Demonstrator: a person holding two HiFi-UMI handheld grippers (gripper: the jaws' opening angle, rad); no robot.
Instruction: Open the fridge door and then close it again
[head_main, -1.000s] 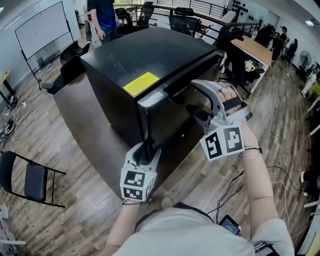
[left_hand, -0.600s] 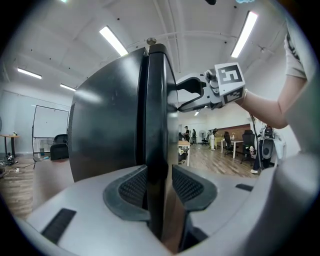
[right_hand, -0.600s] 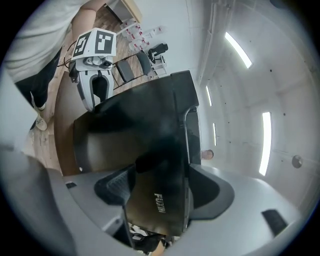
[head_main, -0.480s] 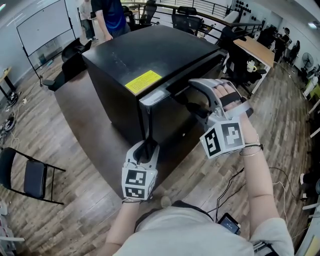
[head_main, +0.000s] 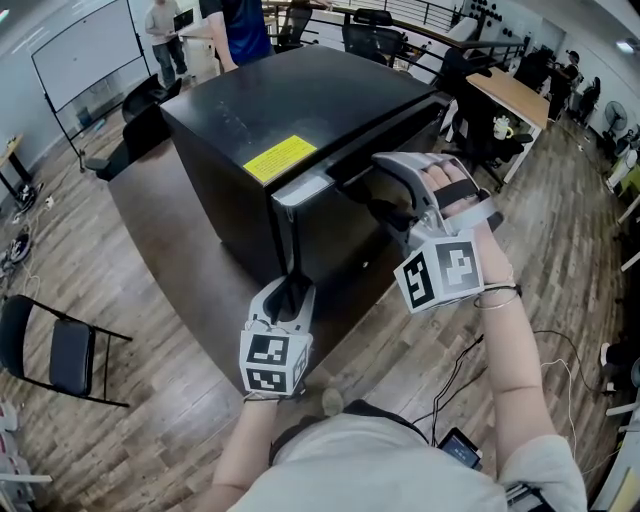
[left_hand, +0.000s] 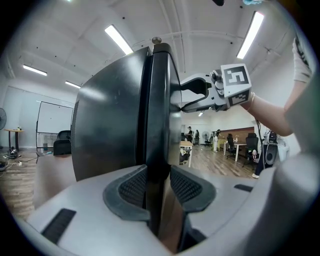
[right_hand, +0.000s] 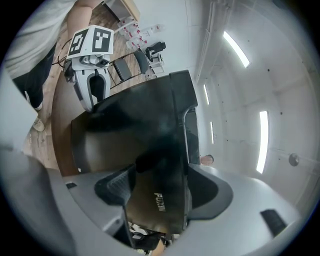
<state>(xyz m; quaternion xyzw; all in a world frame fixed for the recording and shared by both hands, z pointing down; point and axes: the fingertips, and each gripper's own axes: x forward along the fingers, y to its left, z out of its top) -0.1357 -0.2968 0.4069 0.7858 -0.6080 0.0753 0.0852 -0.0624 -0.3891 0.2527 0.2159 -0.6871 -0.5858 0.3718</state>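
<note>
Bright, even illumination from ceiling strip lights (left_hand: 118, 39) at 11 and 1 o'clock. Soft sheen on fridge (head_main: 300, 110) top. Fisheye distortion, dark vignetting at edges.

Black fridge (head_main: 310, 95), yellow sticker (head_main: 281, 157) on top

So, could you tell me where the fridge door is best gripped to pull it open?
I would grip the fridge door by its top lip, below the long recess, well away from the grey plate at the near corner, likely its hinge. Come from the front, one finger in the recess, one on the door face: far from the hinge, it should swing easily.
</note>
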